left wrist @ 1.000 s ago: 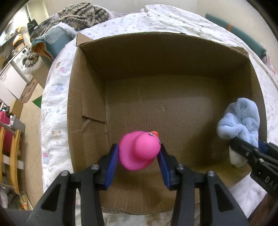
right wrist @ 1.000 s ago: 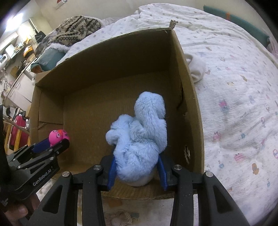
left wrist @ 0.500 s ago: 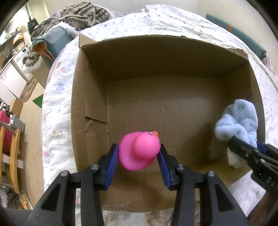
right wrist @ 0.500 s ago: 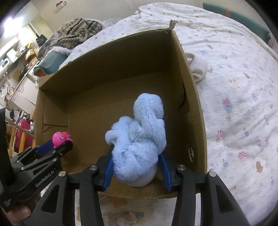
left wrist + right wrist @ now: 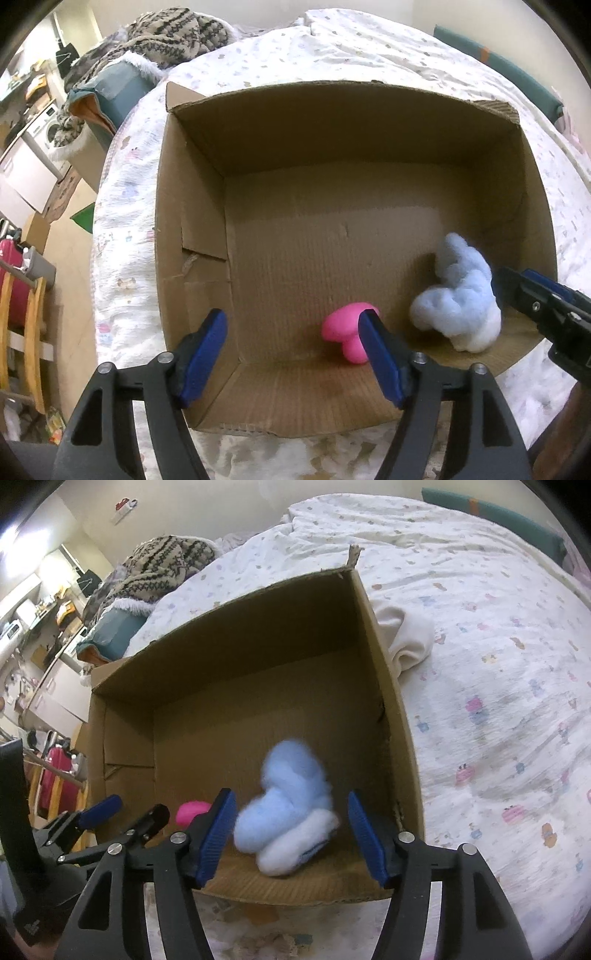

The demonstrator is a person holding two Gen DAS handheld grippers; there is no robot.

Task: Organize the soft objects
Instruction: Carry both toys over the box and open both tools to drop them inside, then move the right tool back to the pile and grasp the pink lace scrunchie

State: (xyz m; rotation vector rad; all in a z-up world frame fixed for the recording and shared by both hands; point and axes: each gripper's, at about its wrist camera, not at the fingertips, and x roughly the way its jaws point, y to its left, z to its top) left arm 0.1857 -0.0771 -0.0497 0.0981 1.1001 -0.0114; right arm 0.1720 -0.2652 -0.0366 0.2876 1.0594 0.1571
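The left tongs point(image 5: 293, 352) are spread and pinch nothing; their jaws have just been opening. The pink toy point(image 5: 347, 328) lies on the floor of the cardboard box point(image 5: 192, 221), partly behind the right-side blue pad of these tongs, at about 1 o'clock from the gap between the pads. It does not touch the other pad. In the right wrist view only a small part of the pink toy point(image 5: 192, 812) shows, at 9 o'clock from the right tongs point(image 5: 291, 836).

The right tongs are also spread, and their jaws have just been opening too. The light blue plush point(image 5: 288, 819) sits between the two pads but free of them, with a gap on each side; it looks blurred. In the left wrist view the plush point(image 5: 456, 304) is at 3 o'clock from the pink toy, near the right wall of the box, and the right tongs point(image 5: 532, 295) come in just beside it.

The box stands open on a bed point(image 5: 498, 646) with a printed white cover. It holds only these two things, both near its front wall. A cream cloth point(image 5: 406, 638) lies on the bed outside the box, against its right wall.
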